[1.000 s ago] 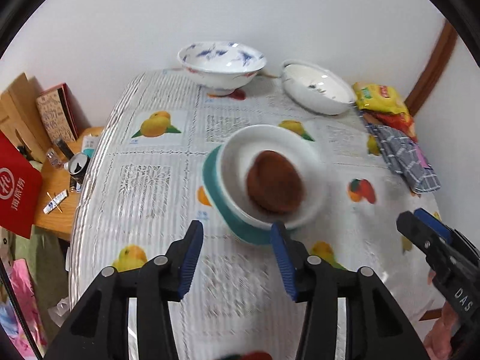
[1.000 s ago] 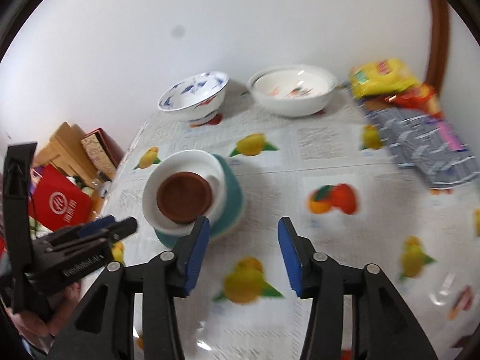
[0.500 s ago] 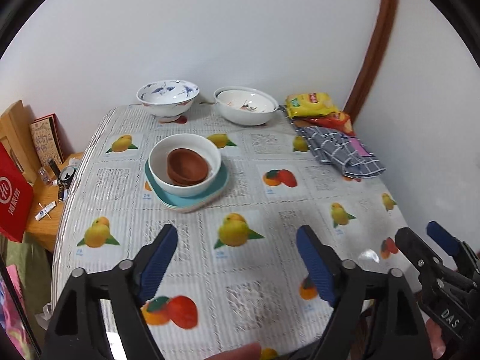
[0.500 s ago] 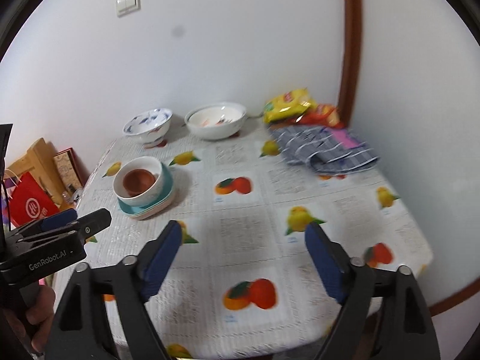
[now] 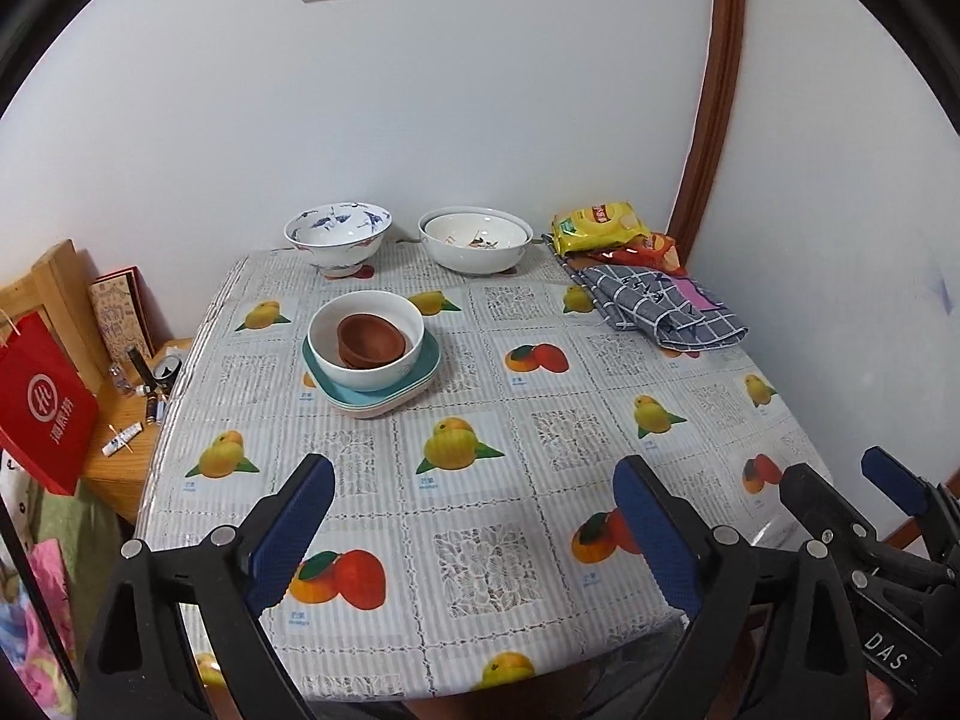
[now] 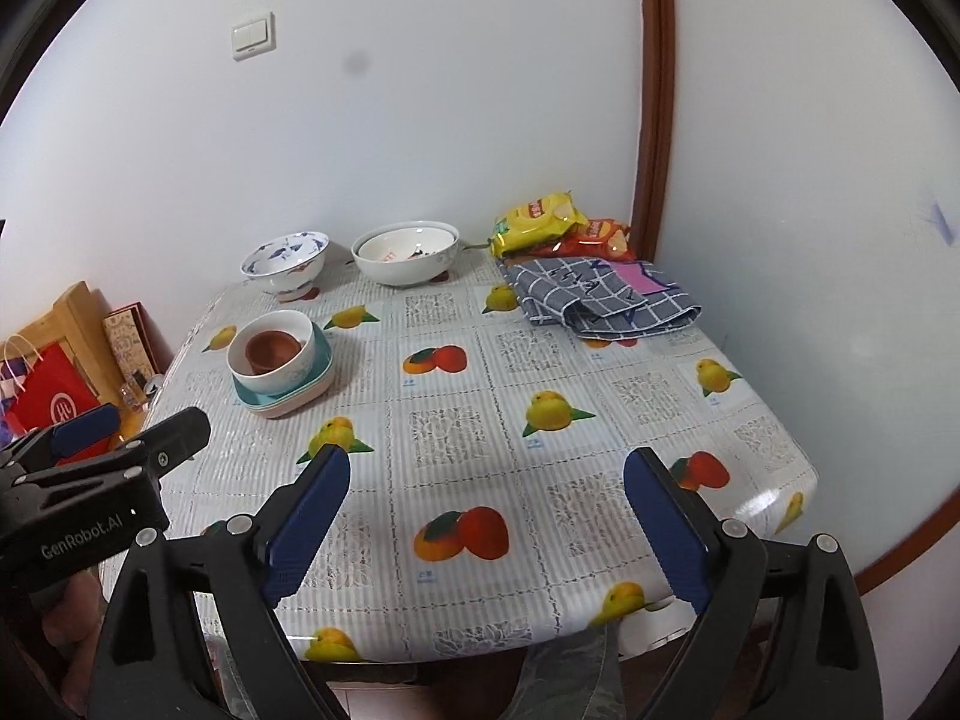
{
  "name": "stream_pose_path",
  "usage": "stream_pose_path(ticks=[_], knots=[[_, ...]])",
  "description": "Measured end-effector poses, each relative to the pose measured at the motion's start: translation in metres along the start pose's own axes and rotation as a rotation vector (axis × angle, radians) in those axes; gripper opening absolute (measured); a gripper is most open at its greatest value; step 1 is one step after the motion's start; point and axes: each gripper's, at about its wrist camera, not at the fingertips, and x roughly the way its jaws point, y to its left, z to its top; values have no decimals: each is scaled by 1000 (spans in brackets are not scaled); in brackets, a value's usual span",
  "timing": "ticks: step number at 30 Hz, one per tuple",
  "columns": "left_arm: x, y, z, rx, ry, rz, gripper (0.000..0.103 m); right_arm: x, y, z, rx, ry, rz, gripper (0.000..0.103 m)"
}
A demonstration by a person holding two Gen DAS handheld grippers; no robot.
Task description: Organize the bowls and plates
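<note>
You are holding the left gripper (image 5: pixel 474 531) with its jaws spread wide and nothing between them, and the right gripper (image 6: pixel 486 525) is gaping just as wide and just as empty; both are hanging above the near edge of the table (image 5: pixel 528 594), well apart from the dishes. Farther out, the stack is sitting finished-looking: brown bowls (image 5: pixel 369 339) are nesting inside the white bowl (image 5: pixel 366 339), which is resting on the teal plates (image 5: pixel 420 375). By the far wall, the blue-patterned bowl (image 5: pixel 338 237) and the wide white bowl (image 5: pixel 475 238) are standing side by side, unstacked. Judging by this, those two may be what you are leaving to sort.
</note>
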Motion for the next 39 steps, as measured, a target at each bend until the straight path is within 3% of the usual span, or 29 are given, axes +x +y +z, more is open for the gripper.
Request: stream_pose_path(ticks=[17,39], knots=[[-5,-26,-7,45,2,12,94,-9,-23,-3,65,-26,7,92],[-4,-28,-9,41,4,3,94,-11,-30,2,76,-38,-15,92]])
